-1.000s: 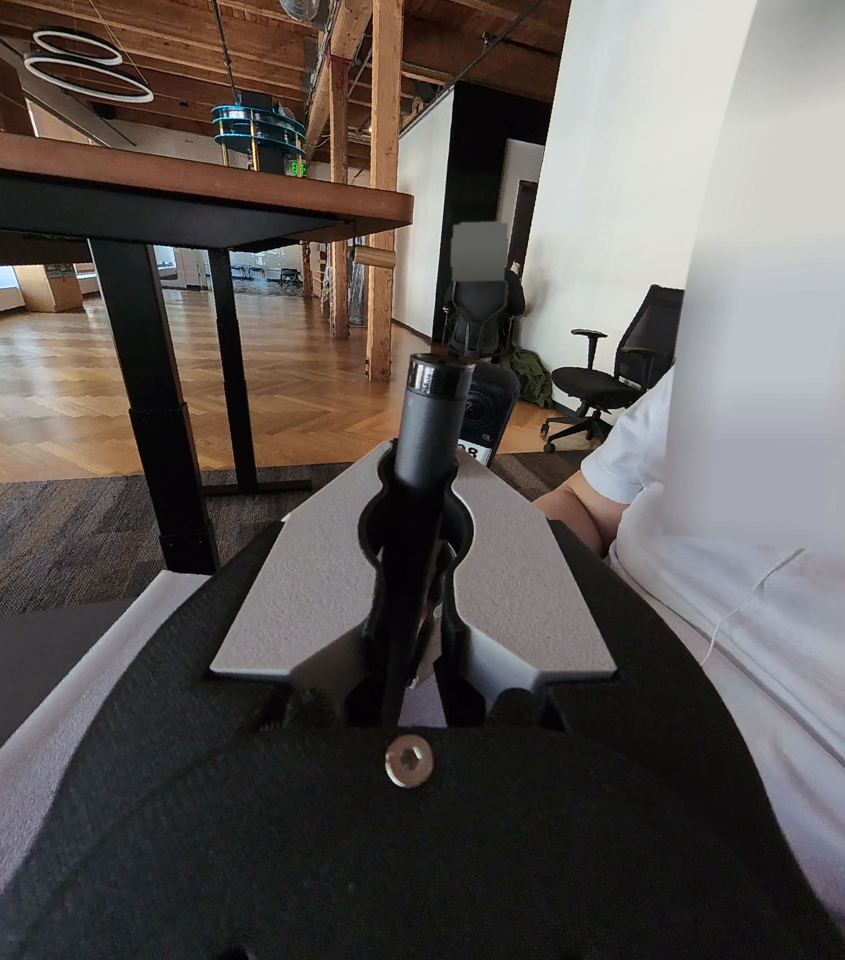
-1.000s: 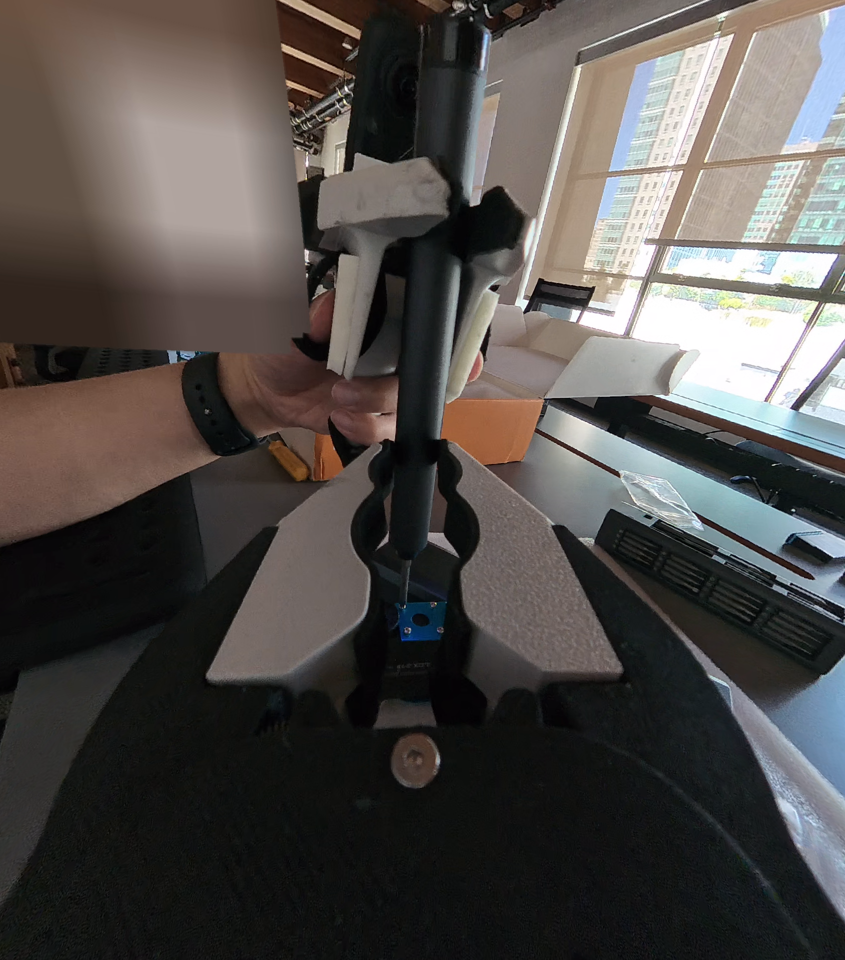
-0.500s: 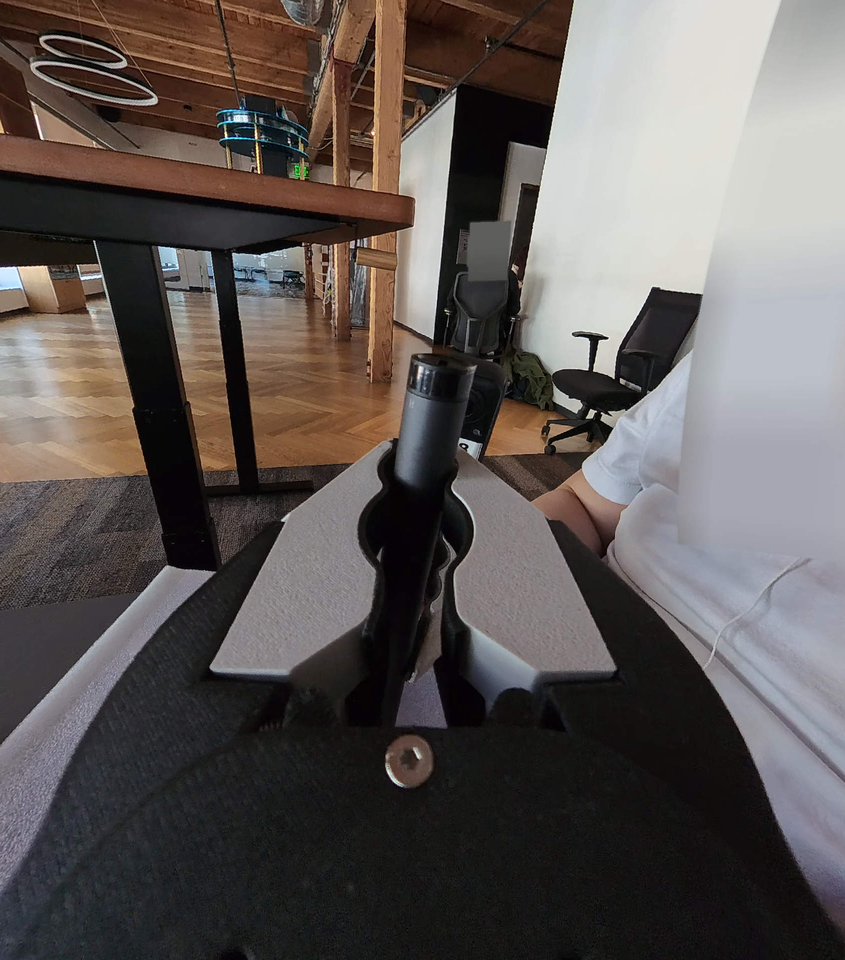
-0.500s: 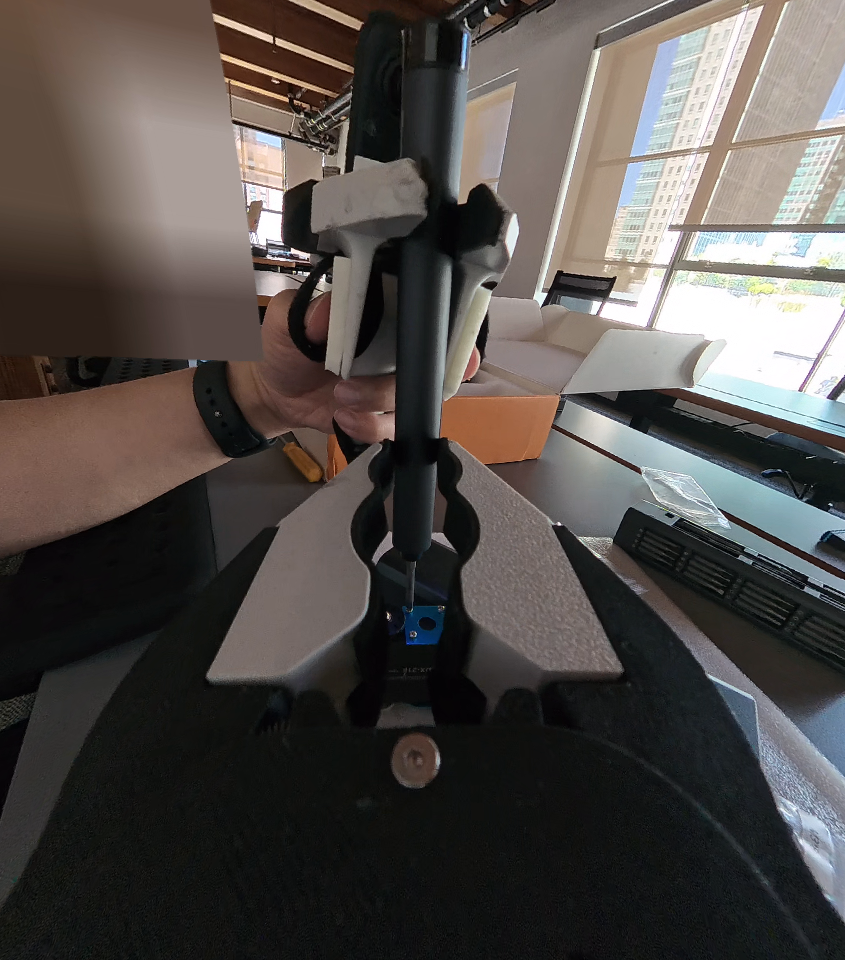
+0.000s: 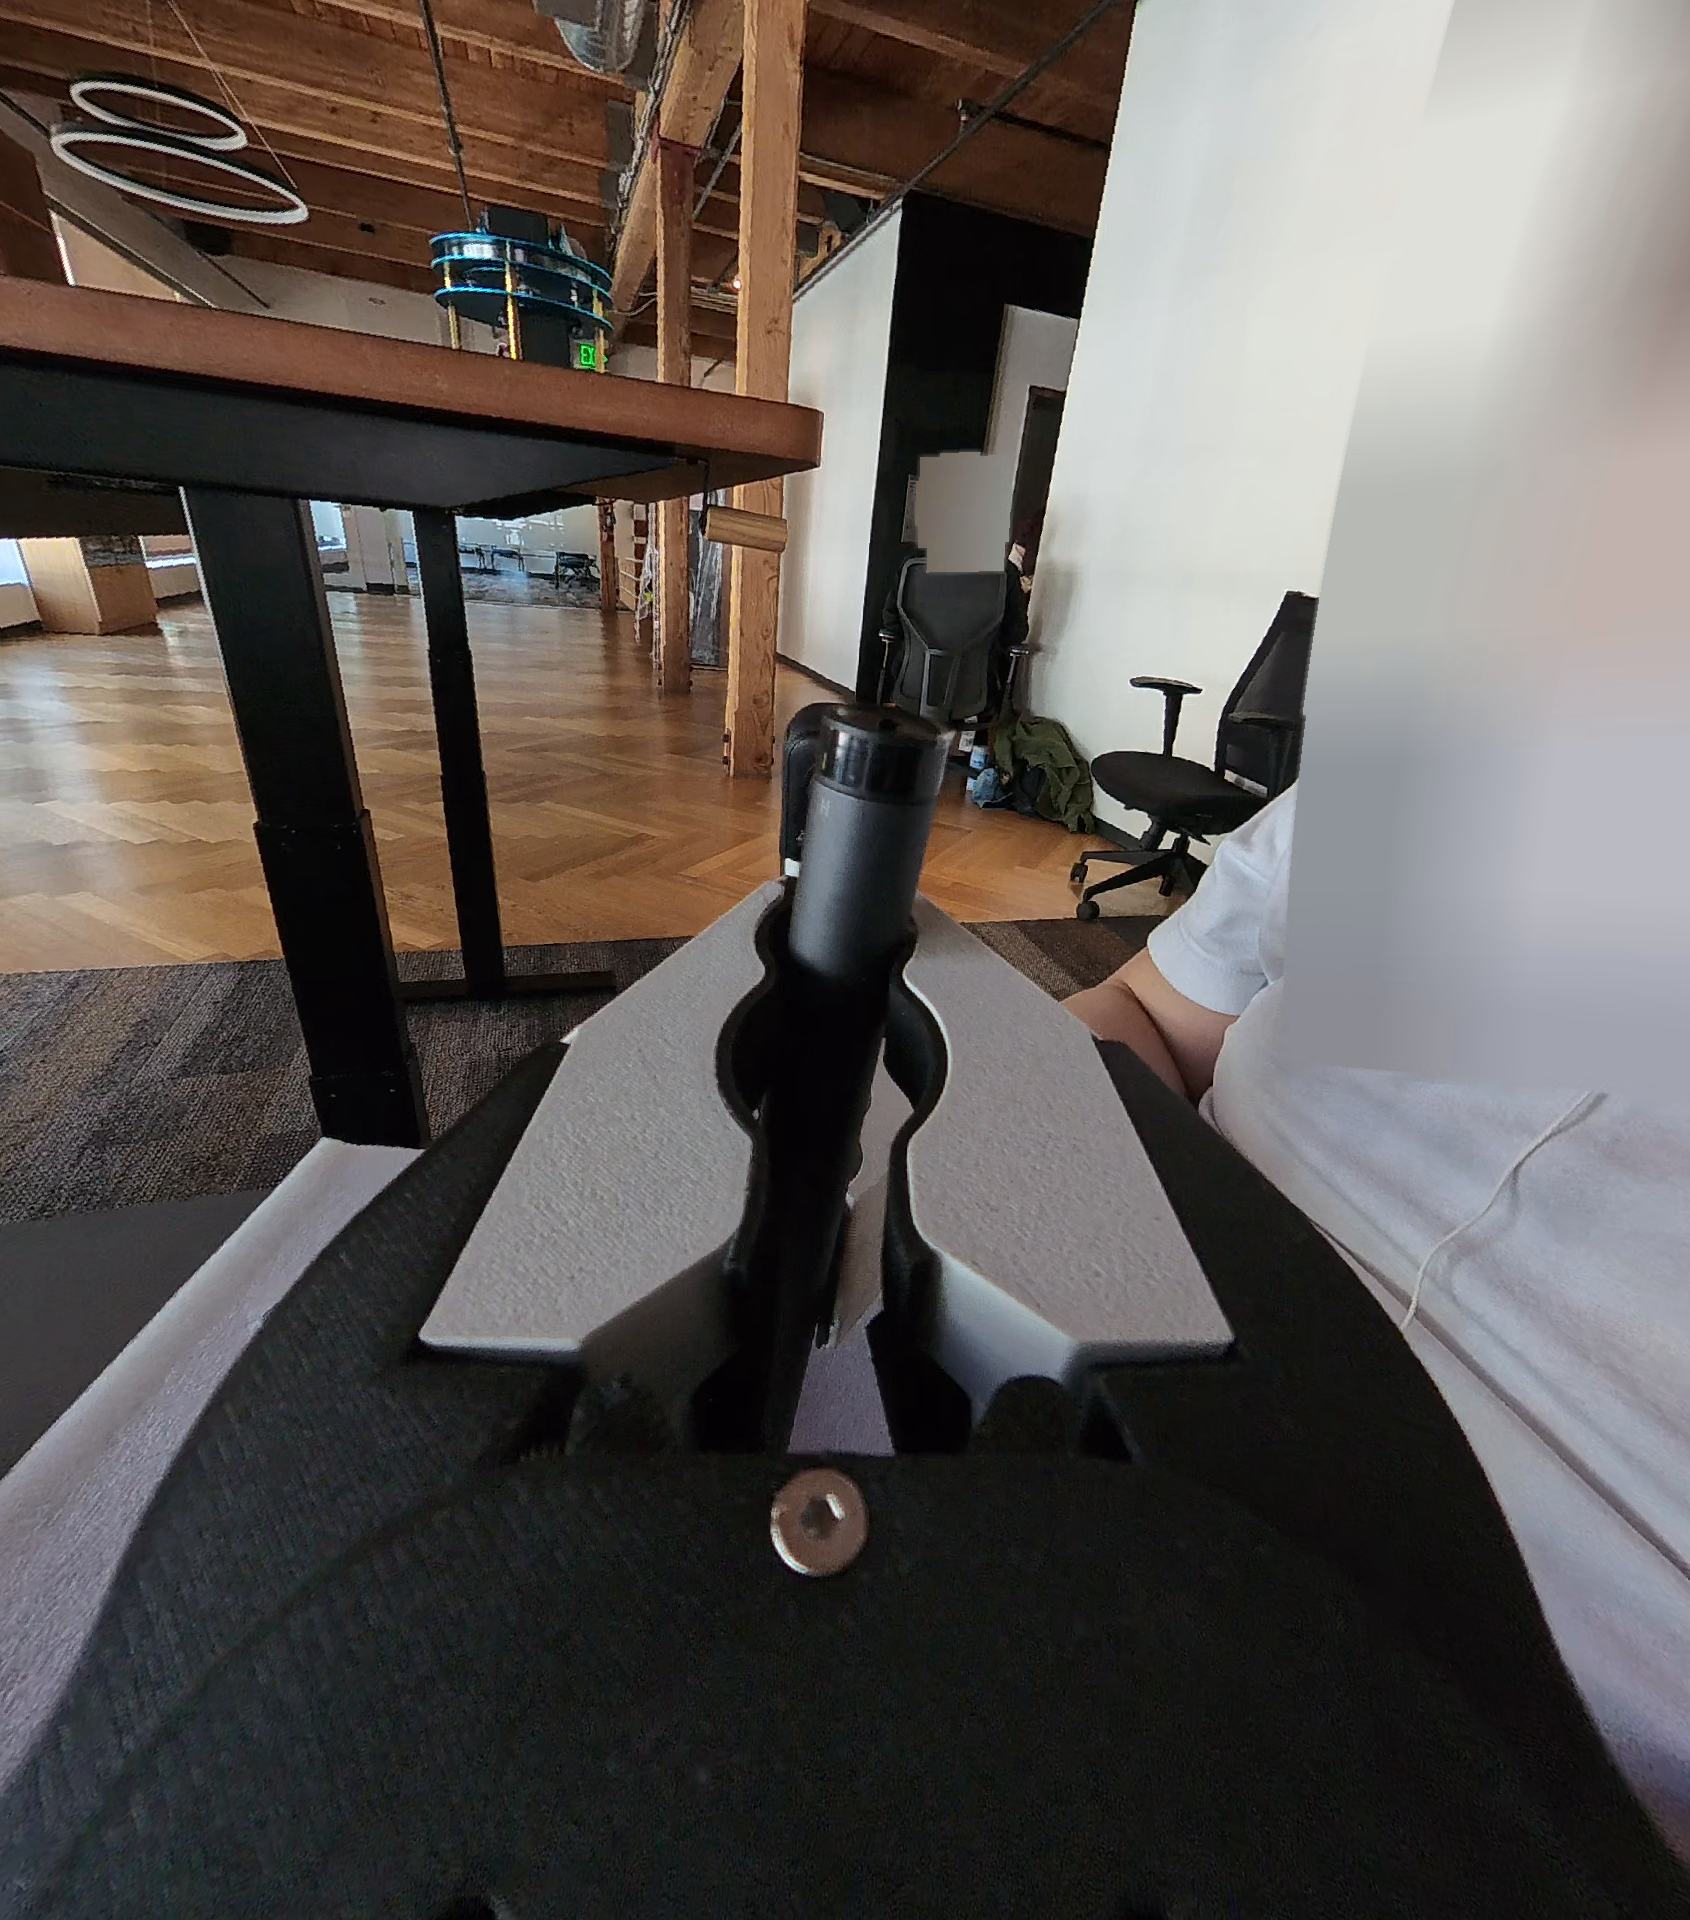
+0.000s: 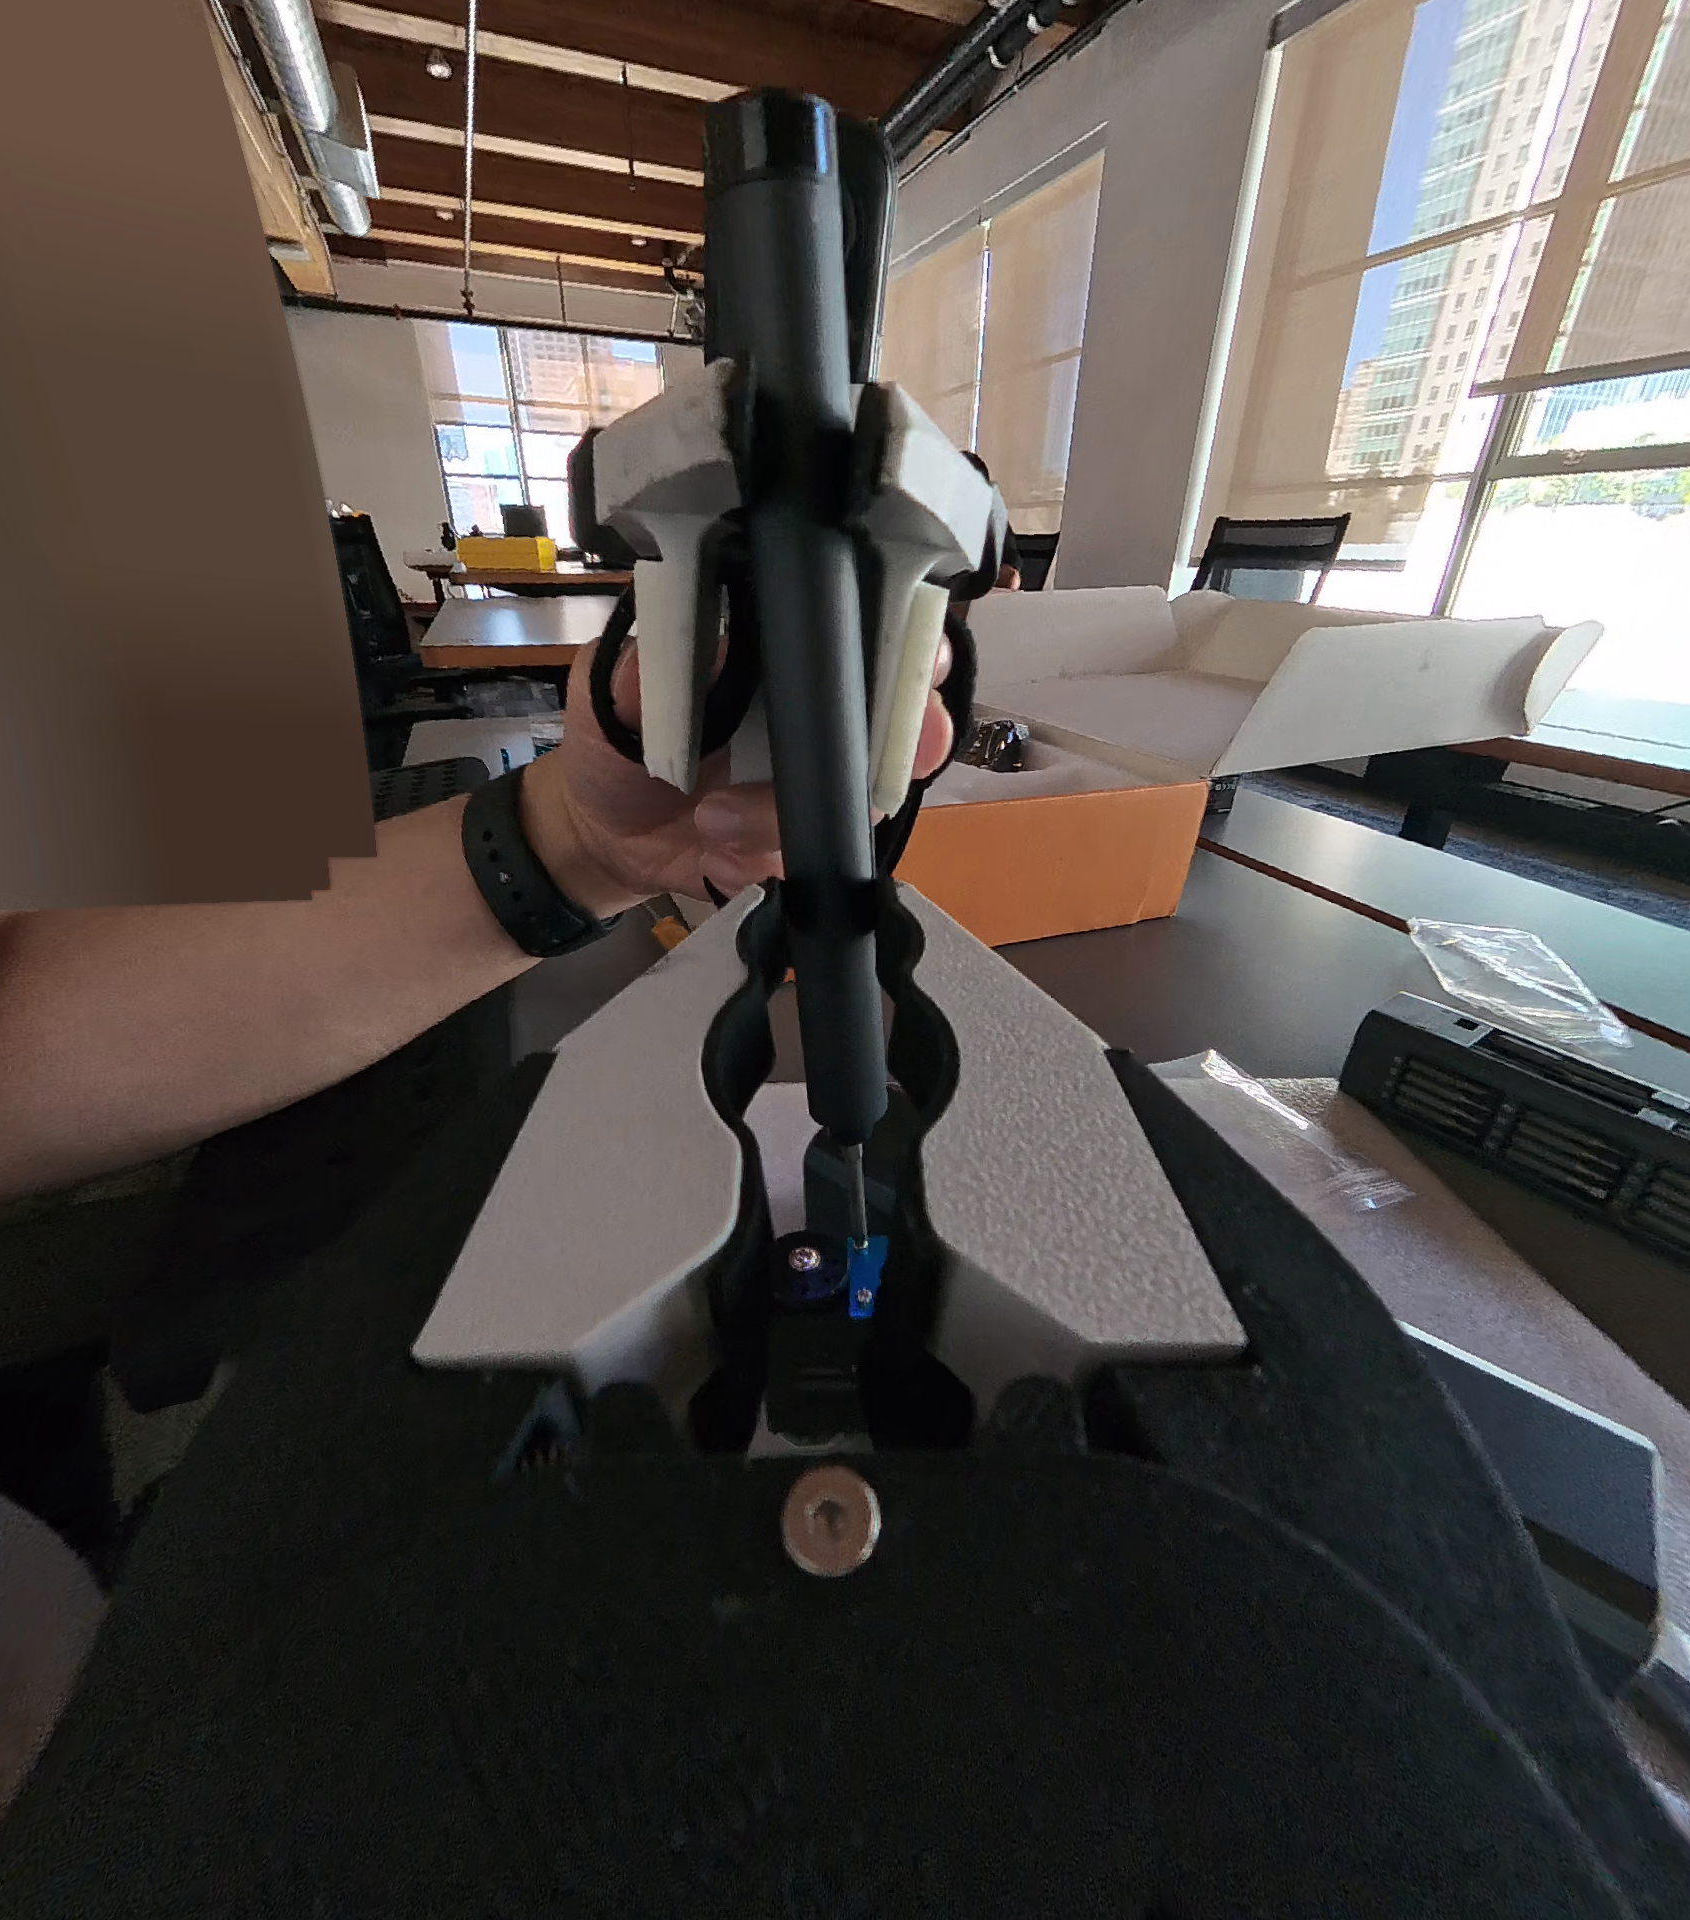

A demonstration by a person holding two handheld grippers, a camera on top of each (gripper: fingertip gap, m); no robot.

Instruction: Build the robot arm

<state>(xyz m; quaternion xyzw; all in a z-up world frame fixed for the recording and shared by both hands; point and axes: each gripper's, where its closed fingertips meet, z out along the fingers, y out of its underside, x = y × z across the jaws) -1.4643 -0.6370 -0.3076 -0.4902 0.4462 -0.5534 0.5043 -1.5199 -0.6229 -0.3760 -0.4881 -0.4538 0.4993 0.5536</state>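
Both grippers are closed on something. Left gripper (image 5: 836,997) has its grey jaws clamped around a dark grey cylindrical screwdriver (image 5: 846,894), whose capped end points toward a wooden-topped desk with black legs (image 5: 321,405). Right gripper (image 6: 825,966) grips a small black block with a blue bracket (image 6: 846,1288) deep between its jaws. From the right wrist view, the screwdriver's thin bit touches that bracket. An orange cardboard box (image 6: 1049,862) and a black vented case (image 6: 1589,1143) sit on the dark table (image 6: 1443,935) behind.
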